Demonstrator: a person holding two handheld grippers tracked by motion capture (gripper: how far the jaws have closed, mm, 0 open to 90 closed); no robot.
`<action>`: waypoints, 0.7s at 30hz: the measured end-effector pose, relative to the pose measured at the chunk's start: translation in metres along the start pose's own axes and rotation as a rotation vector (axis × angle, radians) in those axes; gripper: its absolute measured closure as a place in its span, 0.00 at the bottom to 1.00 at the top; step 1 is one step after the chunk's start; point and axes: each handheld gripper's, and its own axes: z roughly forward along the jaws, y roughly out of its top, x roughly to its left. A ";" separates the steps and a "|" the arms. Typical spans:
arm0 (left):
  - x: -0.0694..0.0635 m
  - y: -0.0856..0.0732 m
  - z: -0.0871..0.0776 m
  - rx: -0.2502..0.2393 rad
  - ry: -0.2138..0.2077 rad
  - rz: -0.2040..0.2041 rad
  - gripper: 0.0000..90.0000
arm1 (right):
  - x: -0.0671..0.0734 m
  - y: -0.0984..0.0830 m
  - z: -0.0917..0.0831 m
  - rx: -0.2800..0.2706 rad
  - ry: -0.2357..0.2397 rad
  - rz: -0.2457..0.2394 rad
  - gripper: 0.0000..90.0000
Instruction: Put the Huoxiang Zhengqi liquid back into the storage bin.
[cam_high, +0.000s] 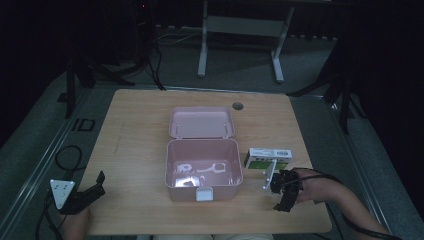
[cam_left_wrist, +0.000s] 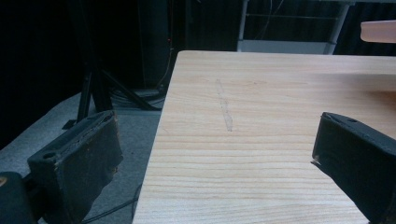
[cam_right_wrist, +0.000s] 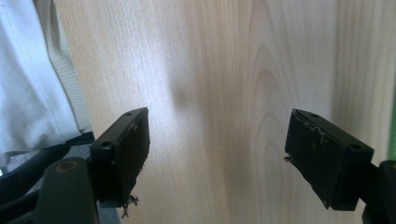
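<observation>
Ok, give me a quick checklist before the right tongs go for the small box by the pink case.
1. Pink case lid open: ok.
2. Green and white box lying free on the table, right of the case: ok.
3. Right tongs open, nothing between them: ok.
4. Right tongs aimed at the box: not ok, they point down at bare wood.
5. Left tongs open and apart from the case: ok.

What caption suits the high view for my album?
Open pink lunch box mid-table, small carton beside it, open left gripper and right gripper flanking.
</observation>
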 end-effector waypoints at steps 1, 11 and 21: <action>0.000 0.000 0.000 0.000 0.000 0.000 0.02 | 0.000 0.002 -0.001 0.003 0.003 -0.006 0.24; 0.000 0.000 0.000 0.001 -0.001 0.000 0.02 | -0.001 0.017 -0.010 -0.001 -0.007 -0.040 0.25; -0.001 0.000 0.001 0.003 -0.004 0.001 0.02 | -0.005 0.026 -0.026 -0.001 -0.019 -0.076 0.27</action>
